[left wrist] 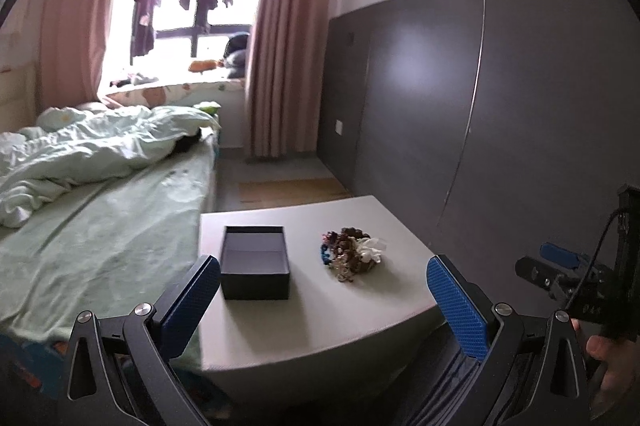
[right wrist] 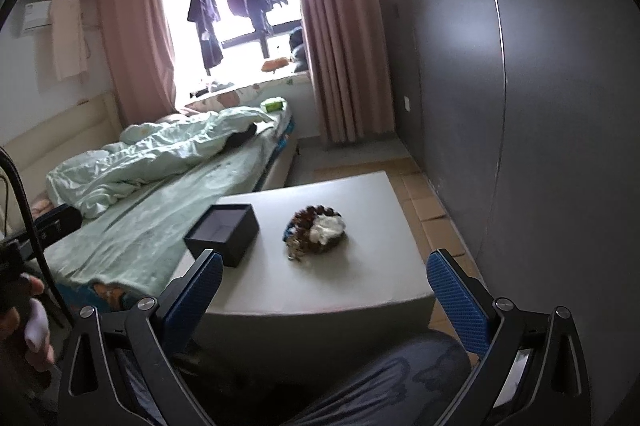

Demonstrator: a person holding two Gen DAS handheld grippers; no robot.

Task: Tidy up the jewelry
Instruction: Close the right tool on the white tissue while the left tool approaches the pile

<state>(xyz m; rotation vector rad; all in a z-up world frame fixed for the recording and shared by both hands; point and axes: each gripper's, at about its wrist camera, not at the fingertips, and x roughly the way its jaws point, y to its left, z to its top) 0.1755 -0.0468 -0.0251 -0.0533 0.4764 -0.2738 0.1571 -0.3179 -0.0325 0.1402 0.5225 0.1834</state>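
Note:
A pile of jewelry, beads, chains and something white, lies on a small white table. An open dark box, empty inside, stands to its left. My left gripper is open and empty, held back from the table's near edge. In the right wrist view the pile and the box show again on the table. My right gripper is open and empty, also short of the table. The right gripper's body shows at the right edge of the left view.
A bed with green sheets and a crumpled quilt touches the table's left side. A dark grey wall panel runs along the right. Tiled floor lies between table and wall. The person's leg is below the right gripper.

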